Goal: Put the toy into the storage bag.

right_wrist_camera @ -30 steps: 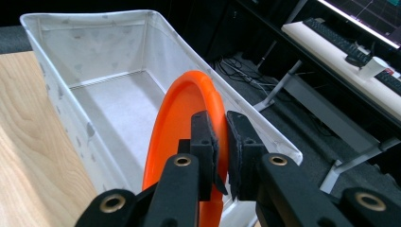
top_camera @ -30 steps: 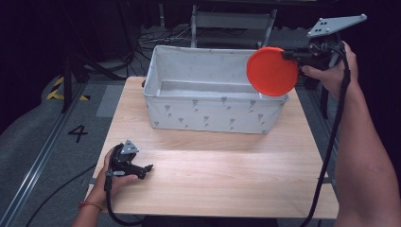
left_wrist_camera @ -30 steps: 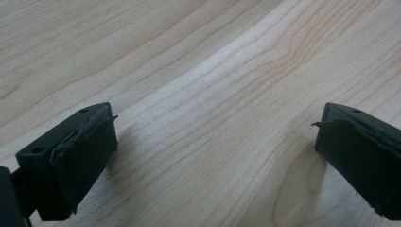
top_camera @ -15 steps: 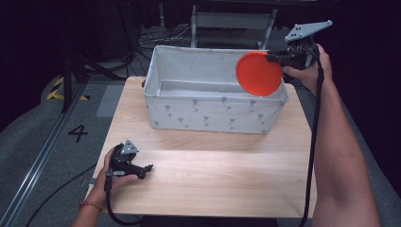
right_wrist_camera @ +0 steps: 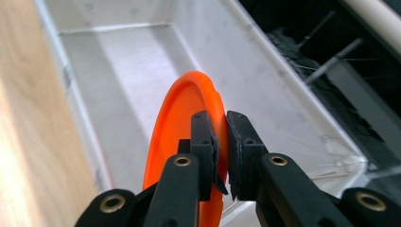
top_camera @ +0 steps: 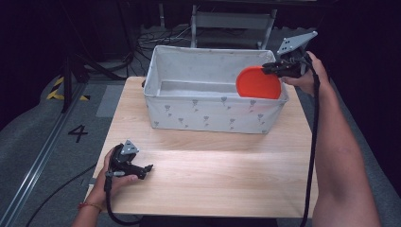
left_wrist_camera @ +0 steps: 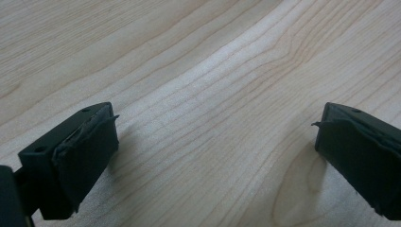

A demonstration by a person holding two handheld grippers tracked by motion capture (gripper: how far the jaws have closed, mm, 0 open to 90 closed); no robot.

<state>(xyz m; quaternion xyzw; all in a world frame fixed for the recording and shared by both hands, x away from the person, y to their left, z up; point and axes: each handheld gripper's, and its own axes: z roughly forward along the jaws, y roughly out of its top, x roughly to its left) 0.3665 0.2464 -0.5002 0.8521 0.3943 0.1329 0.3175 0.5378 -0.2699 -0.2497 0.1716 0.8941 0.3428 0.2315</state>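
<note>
At the upper right of the high view, your right gripper (top_camera: 270, 67) is clamped on the rim of the orange plate (top_camera: 257, 83), held on edge inside the white fabric bin (top_camera: 208, 112). Lower left, your left gripper (top_camera: 146, 169) rests on the wooden table (top_camera: 227, 165), jaws wide apart and holding nothing.

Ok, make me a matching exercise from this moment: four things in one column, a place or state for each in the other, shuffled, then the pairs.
Things:
1. orange plate
2. left claw
3. white bin
4. right claw

States:
A. open, low over bare wood near the front of the table
B. shut on the rim of something orange
C. held on edge, partly down inside the bin
D. standing at the far end of the table

Pairs: 1-C, 2-A, 3-D, 4-B
</note>
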